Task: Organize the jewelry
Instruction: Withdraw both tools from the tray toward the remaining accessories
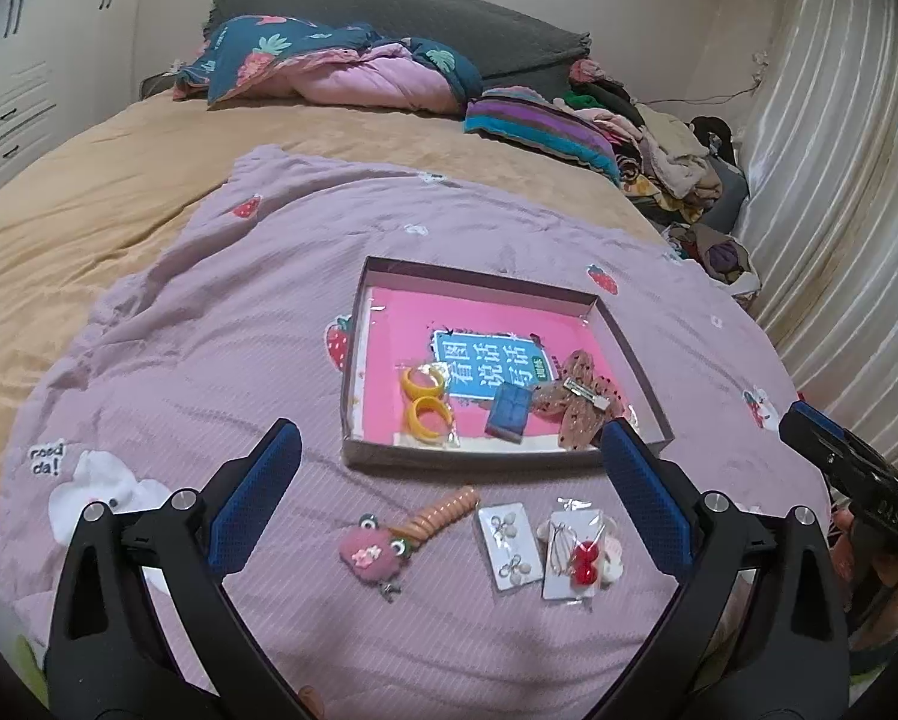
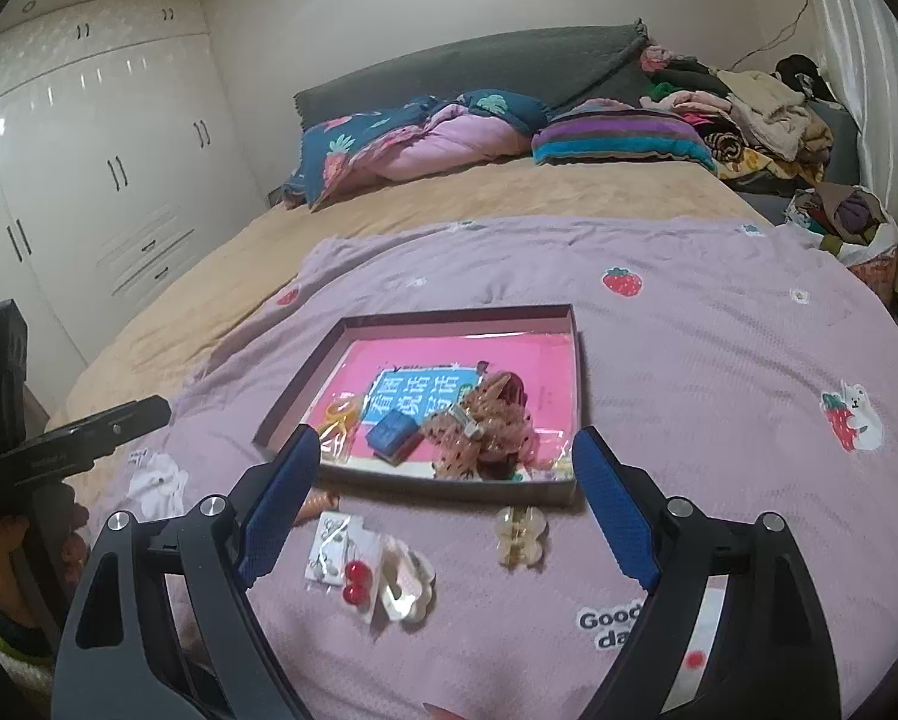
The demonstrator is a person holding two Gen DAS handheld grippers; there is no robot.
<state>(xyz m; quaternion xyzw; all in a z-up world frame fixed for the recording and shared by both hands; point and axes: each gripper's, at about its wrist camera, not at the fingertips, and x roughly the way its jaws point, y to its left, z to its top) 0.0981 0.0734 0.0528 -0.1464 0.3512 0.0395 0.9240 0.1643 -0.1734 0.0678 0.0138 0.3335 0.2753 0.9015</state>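
Earring cards [image 1: 539, 546] pt hidden by left tool [image 1: 449, 480], maybe clip [image 2: 521, 534]

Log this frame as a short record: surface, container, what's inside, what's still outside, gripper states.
surface: purple blanket on a bed
container: shallow box
inside: yellow rings, blue case, dotted bow clip
outside: pink plush charm, earring card, red bead packet, clear claw clip
left hand-held gripper: open, empty
right hand-held gripper: open, empty
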